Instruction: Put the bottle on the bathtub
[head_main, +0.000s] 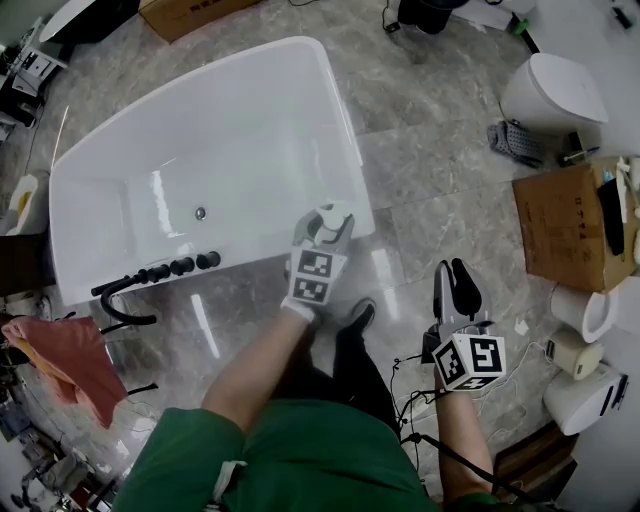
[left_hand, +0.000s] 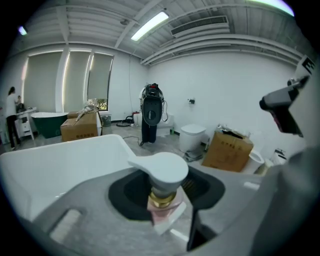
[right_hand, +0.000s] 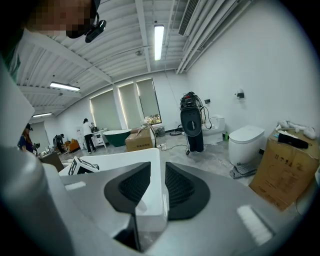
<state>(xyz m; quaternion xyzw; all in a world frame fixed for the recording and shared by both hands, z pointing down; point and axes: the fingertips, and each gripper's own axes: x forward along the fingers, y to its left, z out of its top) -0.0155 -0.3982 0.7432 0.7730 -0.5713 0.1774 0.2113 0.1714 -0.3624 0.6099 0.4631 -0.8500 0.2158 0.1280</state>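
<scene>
White-capped pink bottle clamped in the left gripper.
Its gold collar shows only in the left gripper view; the head view places it at the bathtub corner. The right gripper is narrowly parted and empty.

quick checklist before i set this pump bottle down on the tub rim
1. Grip: left gripper shut on the pink bottle with white pump head and gold collar: ok.
2. Bottle over the near corner rim of the white bathtub: ok.
3. Bottle base touching the rim: cannot tell.
4. That corner apart from the black tap fittings: ok.
5. Spare right gripper empty, off to the side: ok.
</scene>
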